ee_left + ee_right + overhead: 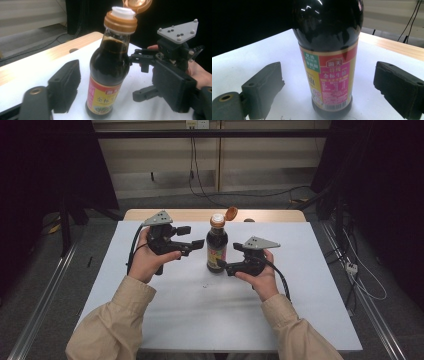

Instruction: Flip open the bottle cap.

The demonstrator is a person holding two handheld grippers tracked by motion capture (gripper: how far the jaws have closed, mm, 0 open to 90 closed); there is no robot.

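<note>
both spread-jawed, left gripper (199,243) and right gripper (222,265) flank the soy sauce bottle (217,245), likely heavy, slick and spill-prone with its flip cap (230,213) open, so grip the labelled waist.

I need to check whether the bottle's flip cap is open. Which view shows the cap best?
The left gripper view: the cap stands flipped open above the white spout, close and sharp. The high view shows it small, tilted back. The right gripper view cuts the bottle off below its neck.

Bottle (217,246) upright on table (300,285), between left claw (192,237) and right claw (226,265).
</note>
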